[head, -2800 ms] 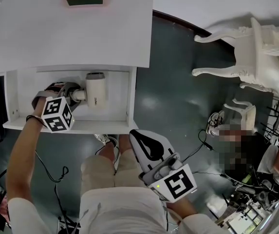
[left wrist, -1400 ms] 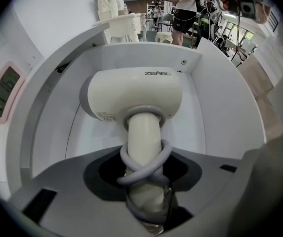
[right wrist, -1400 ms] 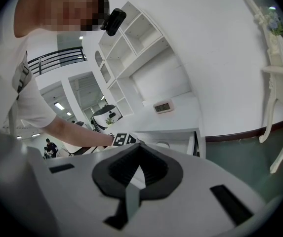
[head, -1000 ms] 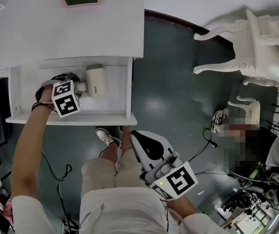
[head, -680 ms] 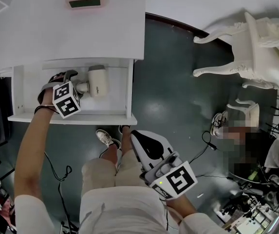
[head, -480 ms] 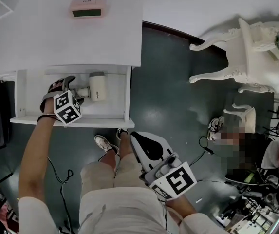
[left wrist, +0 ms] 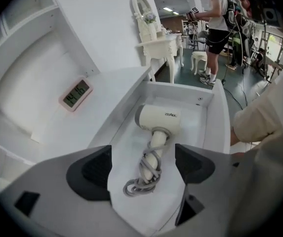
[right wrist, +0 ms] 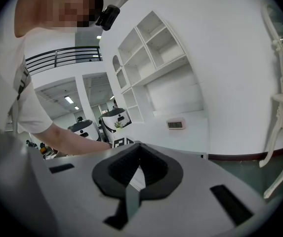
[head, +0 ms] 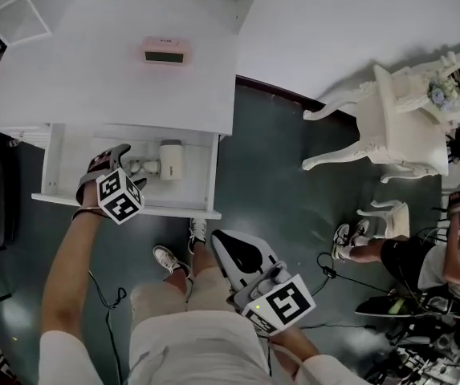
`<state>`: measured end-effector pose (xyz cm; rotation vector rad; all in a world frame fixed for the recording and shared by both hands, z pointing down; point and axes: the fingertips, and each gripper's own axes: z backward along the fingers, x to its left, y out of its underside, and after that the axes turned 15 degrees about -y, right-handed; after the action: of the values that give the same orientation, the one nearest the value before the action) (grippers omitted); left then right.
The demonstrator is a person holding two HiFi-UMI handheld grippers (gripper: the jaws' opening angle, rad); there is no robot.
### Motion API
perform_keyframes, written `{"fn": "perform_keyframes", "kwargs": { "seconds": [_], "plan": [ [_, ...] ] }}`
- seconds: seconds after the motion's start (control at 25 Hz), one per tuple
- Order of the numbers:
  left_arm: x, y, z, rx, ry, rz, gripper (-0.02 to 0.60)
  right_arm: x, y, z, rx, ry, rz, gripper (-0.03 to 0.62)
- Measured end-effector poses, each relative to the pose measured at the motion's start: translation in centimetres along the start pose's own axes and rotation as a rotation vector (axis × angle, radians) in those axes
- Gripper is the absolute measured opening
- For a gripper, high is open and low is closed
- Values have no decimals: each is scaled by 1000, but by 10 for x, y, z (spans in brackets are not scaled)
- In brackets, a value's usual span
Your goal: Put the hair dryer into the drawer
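Here's the left gripper (head: 122,169), hanging over the open drawer (head: 125,208) with its jaws spread wide. They have just been opening, and nothing is caught between them. The hair dryer (head: 168,159) lies on the drawer floor below, clear of both pads, toward the drawer's right half, with its handle pointing back at the gripper.

From the head view the dryer is only a small cream shape. The left gripper view brings it close: the hair dryer (left wrist: 158,120) lies flat, its grey cord (left wrist: 143,174) is wound round the handle and ends in a loose coil, and the drawer wall (left wrist: 221,113) runs along its right. The two dark pads (left wrist: 89,169) stand well apart on either side of that coil, above it.

The right gripper (head: 235,249) is down by the person's lap, pads clenched together on nothing. Its own view confirms that: the right gripper (right wrist: 139,170) shows its jaws meeting in one closed seam. That view misses the dryer altogether, catching instead the wall shelves (right wrist: 153,53) and the pink clock (right wrist: 175,125) on the desk top (head: 93,87). The clock (head: 164,53) shows from above too.
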<state>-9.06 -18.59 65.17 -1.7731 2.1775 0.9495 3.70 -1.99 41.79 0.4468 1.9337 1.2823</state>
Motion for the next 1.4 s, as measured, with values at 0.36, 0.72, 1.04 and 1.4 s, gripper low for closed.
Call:
{"fn": "perform_keyframes", "kwargs": {
  "seconds": [0.36,0.72,1.04,1.4],
  "plan": [
    [27,3,89,-74,-152,225,303,37,-28,1,-2,-22,89,8],
    [26,20,156,-159,-215,569,74,75,-51,-14,-1,-65,171,8],
    [48,24,217,-280,-250,857,25,81,-62,-9,-4,-67,177,8],
    [97,13,285,-369,-463,892,17,59,-114,-1,-71,-62,238,8]
  ]
}}
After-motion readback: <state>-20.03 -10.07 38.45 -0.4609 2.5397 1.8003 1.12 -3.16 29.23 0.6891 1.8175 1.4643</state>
